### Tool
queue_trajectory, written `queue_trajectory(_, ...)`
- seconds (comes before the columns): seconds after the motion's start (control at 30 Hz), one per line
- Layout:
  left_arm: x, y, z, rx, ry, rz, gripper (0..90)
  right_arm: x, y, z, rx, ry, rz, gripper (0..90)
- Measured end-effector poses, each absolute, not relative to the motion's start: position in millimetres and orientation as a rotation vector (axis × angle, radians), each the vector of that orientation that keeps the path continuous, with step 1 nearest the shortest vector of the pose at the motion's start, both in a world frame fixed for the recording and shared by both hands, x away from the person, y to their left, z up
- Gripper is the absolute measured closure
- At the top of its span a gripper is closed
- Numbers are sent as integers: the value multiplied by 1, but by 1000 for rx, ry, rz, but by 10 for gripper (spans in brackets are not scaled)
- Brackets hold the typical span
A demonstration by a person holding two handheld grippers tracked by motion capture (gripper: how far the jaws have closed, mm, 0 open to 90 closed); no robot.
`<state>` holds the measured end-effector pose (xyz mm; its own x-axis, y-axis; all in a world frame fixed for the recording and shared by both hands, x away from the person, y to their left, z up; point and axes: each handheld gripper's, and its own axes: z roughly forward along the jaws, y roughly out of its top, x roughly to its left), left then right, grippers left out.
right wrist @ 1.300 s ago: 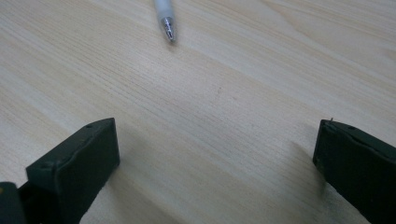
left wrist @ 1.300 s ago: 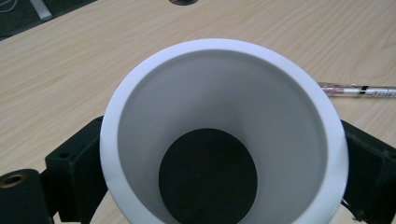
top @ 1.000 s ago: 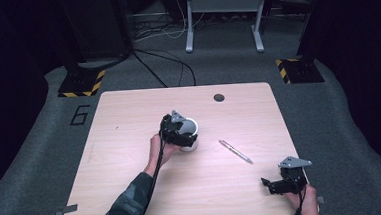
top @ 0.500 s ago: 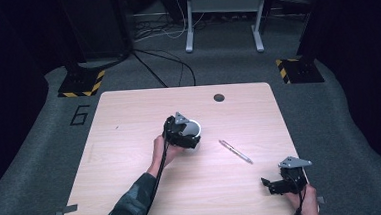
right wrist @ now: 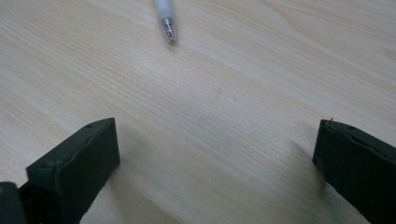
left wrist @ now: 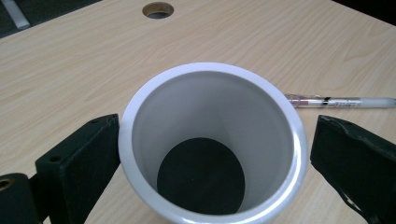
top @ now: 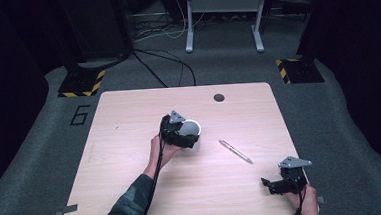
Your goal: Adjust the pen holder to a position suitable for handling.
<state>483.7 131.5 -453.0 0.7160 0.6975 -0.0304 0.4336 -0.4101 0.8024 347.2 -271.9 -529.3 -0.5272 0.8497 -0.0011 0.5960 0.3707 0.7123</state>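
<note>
Table (top: 133, 191) — light wood top, rounded corners, dark round hole (top: 219, 97) near the far edge; grey carpet all round, a figure 6 marked on the floor at the left.

White cup (top: 192, 135) — upright near the table's middle, slightly left of centre. Open mouth up, thick rim, dark bottom inside, as seen in the left gripper view (left wrist: 210, 144).

Left gripper (top: 180, 136) — held in the left hand (top: 160, 149), forearm in a dark patterned sleeve coming up from the bottom edge. Jaws spread wide and set to either side of the cup; in the left gripper view (left wrist: 210, 158) the left jaw just at the cup's wall, the right jaw with a thin strip of table between it and the rim. Not closed on the cup.

Pen (top: 235, 151) — white barrel, lying flat on the table right of the cup, slanted toward the near right corner. Beyond the cup's rim in the left gripper view (left wrist: 341, 101); metal tip at the top of the right gripper view (right wrist: 167, 22).

Right gripper (top: 278, 185) — low at the near right corner of the table, held in the right hand (top: 307, 198). Jaws wide apart (right wrist: 215, 154), bare wood between them, holding nothing; well apart from the cup, pen between the two.
</note>
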Motion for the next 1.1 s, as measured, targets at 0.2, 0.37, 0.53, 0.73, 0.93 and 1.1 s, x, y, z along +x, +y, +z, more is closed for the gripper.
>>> queue_trajectory(0.2, 472, 144, -446, 2058, 852, 394, 27, 347, -272, -529, 1256, 2268, 946, 0)
queue_trajectory(0.37, 462, 156, -446, 2049, 860, 400, 28, 347, -272, -529, 1261, 2268, 949, 0)
queue_trajectory(0.53, 452, 167, -446, 2049, 870, 404, 24, 347, -272, -529, 1260, 2271, 947, 0)
queue_trajectory(0.73, 439, 179, -449, 2064, 883, 434, 22, 348, -272, -529, 1254, 2272, 946, 0)
queue_trajectory(0.93, 430, 194, -457, 2073, 909, 458, 13, 348, -272, -529, 1254, 2272, 947, 0)
queue_trajectory(1.1, 427, 209, -469, 2076, 949, 452, 2, 348, -272, -529, 1254, 2272, 946, 0)
